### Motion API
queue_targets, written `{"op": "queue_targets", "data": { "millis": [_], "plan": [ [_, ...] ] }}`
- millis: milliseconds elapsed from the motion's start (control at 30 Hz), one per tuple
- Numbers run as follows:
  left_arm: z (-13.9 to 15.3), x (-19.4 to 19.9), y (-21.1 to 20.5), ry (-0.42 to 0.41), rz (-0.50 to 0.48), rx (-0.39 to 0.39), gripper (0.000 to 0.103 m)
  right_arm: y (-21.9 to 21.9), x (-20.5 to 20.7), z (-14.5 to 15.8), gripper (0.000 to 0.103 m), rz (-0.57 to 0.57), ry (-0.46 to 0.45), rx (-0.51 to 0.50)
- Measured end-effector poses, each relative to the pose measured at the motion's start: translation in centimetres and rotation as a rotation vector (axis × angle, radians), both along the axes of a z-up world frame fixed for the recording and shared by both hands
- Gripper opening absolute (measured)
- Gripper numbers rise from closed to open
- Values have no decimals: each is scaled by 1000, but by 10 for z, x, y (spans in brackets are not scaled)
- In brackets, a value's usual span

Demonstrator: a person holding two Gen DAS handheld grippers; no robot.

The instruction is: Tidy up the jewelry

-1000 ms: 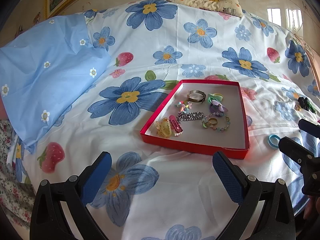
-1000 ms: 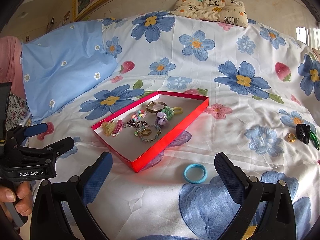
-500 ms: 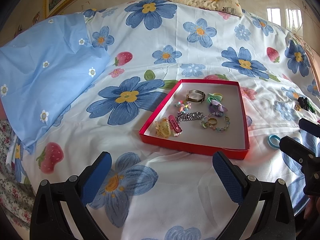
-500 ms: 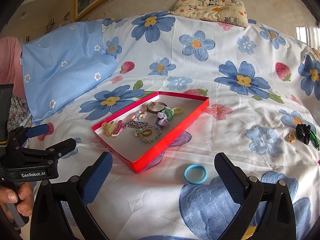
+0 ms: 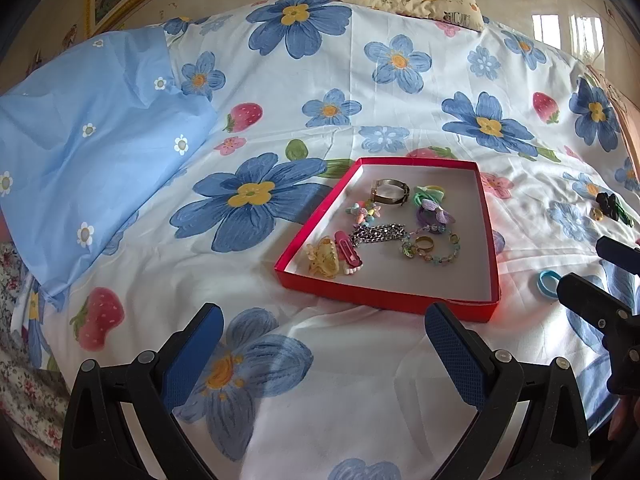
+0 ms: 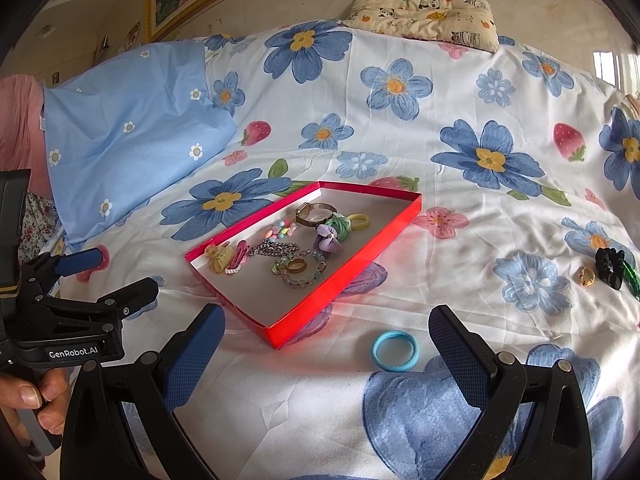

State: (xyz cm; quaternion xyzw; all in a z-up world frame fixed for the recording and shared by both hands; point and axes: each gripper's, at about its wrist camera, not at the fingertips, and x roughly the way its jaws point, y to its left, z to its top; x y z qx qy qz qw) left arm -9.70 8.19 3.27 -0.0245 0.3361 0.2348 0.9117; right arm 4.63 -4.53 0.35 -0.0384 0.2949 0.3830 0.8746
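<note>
A shallow red tray (image 5: 384,300) lies on the flowered bedsheet and holds a metal bangle (image 5: 391,192), a silver chain (image 5: 378,235), a yellow claw clip (image 5: 323,258), a pink clip, a bead bracelet, a ring and scrunchies. My left gripper (image 5: 324,320) hovers open just in front of the tray's near rim. My right gripper (image 6: 328,320) is open above the sheet. A blue hair tie (image 6: 395,351) lies between its fingers, beside the tray's corner (image 6: 276,338). Farther right lie a gold ring (image 6: 586,276) and a black scrunchie (image 6: 610,266).
A light blue pillow (image 5: 92,152) lies at the left, and a small panda-print cushion (image 6: 424,16) at the far edge by the wall. A hand (image 6: 32,400) holds the left gripper's handle. A green band (image 6: 632,276) sits beside the black scrunchie.
Both views have drifted only very slightly. Nothing has been taken hold of or let go, and both grippers stay open.
</note>
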Motion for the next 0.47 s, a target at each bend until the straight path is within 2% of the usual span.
{"op": "queue_targets", "data": {
  "millis": [467],
  "plan": [
    [-2,23,-10,29,-40,-8,102,-11,18,-11,103,-41,51,-1]
  ]
}}
